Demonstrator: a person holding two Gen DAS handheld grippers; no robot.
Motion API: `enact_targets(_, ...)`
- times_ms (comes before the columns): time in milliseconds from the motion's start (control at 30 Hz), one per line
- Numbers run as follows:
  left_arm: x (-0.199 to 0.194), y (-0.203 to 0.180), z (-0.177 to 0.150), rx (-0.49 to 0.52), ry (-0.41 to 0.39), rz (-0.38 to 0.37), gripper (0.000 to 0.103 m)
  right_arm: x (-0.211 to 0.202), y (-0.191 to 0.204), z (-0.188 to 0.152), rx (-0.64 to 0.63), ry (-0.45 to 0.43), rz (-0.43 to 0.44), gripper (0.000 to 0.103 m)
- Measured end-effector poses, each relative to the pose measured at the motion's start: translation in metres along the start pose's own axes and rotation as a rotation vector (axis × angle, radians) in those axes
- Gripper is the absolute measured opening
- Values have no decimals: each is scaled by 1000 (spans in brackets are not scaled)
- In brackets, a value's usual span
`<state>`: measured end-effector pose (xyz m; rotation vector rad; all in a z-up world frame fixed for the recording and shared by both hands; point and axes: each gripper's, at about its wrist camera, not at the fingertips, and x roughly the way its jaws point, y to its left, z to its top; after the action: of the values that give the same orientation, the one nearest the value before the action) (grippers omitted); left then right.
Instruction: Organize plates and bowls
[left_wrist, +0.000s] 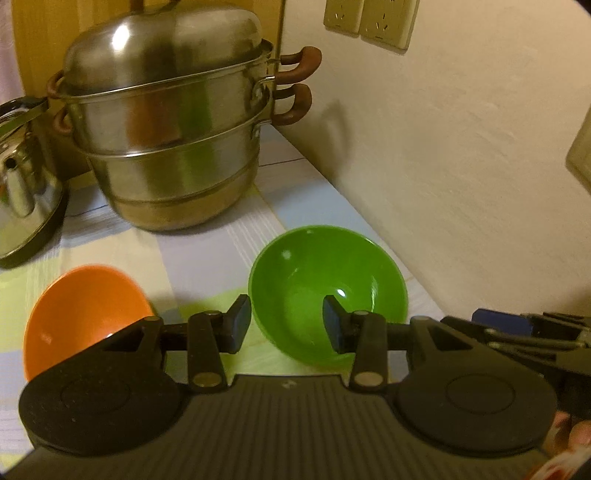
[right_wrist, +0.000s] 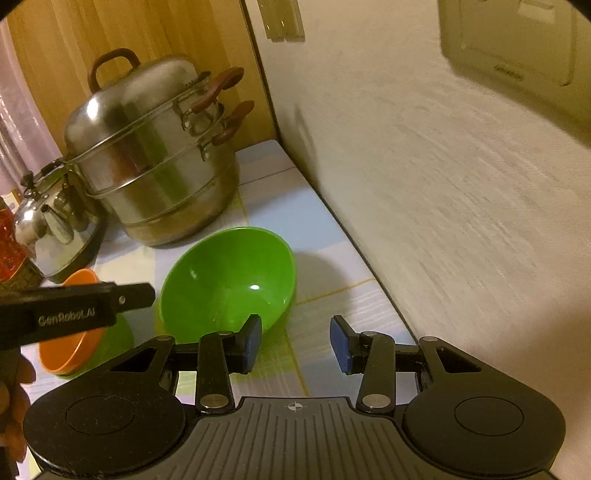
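Both wrist views look steeply down, sharing the green bowl (left_wrist: 328, 291).

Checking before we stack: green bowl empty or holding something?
Empty. The green bowl sits upright, and both wrist views show only bare glossy inside with light glints, nothing in it.

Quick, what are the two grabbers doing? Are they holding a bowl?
Left gripper: open, holding nothing, straddling the green bowl rim.
Right gripper: open, empty.
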<state>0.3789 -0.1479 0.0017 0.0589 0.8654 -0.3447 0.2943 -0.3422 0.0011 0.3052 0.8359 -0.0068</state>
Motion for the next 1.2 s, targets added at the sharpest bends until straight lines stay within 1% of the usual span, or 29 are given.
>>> enact_targets(233,34,2,14,33,28,-12,38,33,-5,4,25,21,-6,42)
enact_targets(300,43,3,16,42,40,-5,38,41,-7,6,42,29,-2,42)
enact_targets(400,56,7,17,47,67,6,35,51,-8,9,55,44,6,42)
enact_targets(567,68,10,18,69,90,17,34,65,-11,14,72,61,5,42)
enact_targets(867,83,11,18,93,126,23,24,87,-13,13,70,93,12,42)
enact_targets(967,87,11,18,108,134,36,20,92,-13,13,68,101,15,42)
enact_targets(1000,87,11,17,111,135,41,19,93,-13,13,67,103,15,41)
enact_targets(1067,89,12,17,112,135,42,18,95,-12,13,67,107,18,37)
enact_targets(1200,89,11,16,128,139,58,13,97,-7,14,58,110,25,26)
